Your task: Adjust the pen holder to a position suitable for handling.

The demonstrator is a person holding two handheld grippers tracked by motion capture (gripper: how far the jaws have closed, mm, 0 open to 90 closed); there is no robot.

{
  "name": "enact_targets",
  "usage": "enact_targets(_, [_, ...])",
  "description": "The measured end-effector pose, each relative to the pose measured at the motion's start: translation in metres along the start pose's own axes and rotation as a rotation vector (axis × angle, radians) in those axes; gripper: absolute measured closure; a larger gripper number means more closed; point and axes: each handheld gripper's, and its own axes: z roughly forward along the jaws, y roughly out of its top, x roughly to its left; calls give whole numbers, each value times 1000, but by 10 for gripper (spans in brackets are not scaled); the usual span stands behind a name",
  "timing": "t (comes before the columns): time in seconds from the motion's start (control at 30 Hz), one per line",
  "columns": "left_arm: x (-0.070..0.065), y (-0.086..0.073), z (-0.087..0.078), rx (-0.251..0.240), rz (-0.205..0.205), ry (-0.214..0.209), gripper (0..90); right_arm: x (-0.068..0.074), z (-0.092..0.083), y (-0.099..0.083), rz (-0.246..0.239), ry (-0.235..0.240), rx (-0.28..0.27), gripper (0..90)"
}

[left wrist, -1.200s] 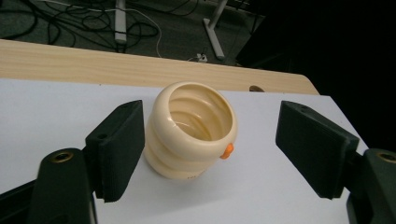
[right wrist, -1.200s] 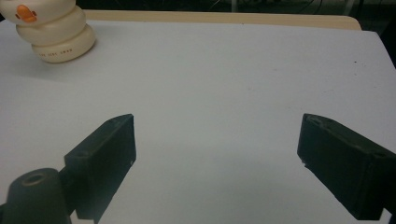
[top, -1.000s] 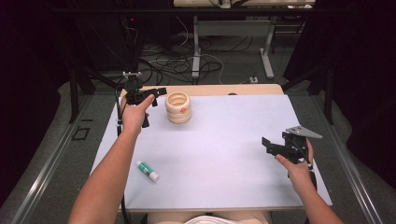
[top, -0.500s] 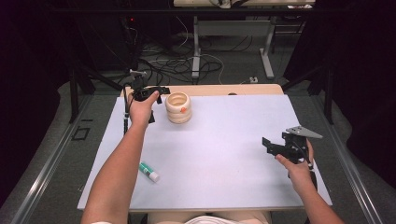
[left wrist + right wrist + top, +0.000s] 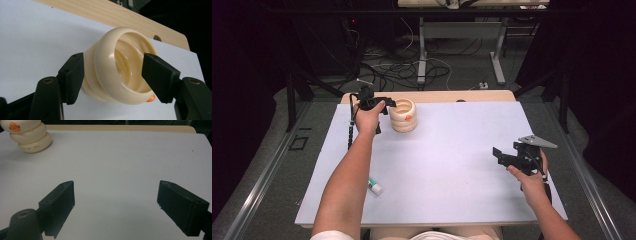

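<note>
A cream ribbed cup [image 5: 403, 115] with a small orange mark stands upright at the far left of the white sheet. In the high view my left gripper [image 5: 388, 104] reaches its left rim from the left. In the left gripper view the left gripper [image 5: 112, 75] straddles the cup [image 5: 117, 67]: one jaw lies beside the outer wall, the other over the opening. Its jaws have just been closing, and a gap still shows at the inner one. My right gripper [image 5: 501, 156] hovers open and empty at the right; in its own view, the right gripper [image 5: 116, 205] faces bare sheet, the cup [image 5: 32, 137] far off.
A small white tube with a green end [image 5: 374, 186] lies near the front left, beside the left forearm. The white sheet [image 5: 452, 165] covers a wooden table whose far edge [image 5: 452, 96] shows behind the cup. Cables and table legs lie on the floor beyond.
The left hand has moved right and down, from beside the cup to its rim, and its jaws now straddle the cup's wall. The right hand has kept still.
</note>
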Motion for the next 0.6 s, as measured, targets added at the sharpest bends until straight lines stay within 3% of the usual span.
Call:
enact_targets(0.27, [3, -1, 9, 20, -45, -3, 407, 0, 0, 0, 0, 8, 2, 144])
enact_targets(0.33, [3, -1, 11, 30, -59, -10, 429, 1, 1, 0, 22, 12, -1, 144])
enact_targets(0.6, [5, -2, 15, 60, -77, -20, 473, -2, 0, 0, 24, 14, 2, 145])
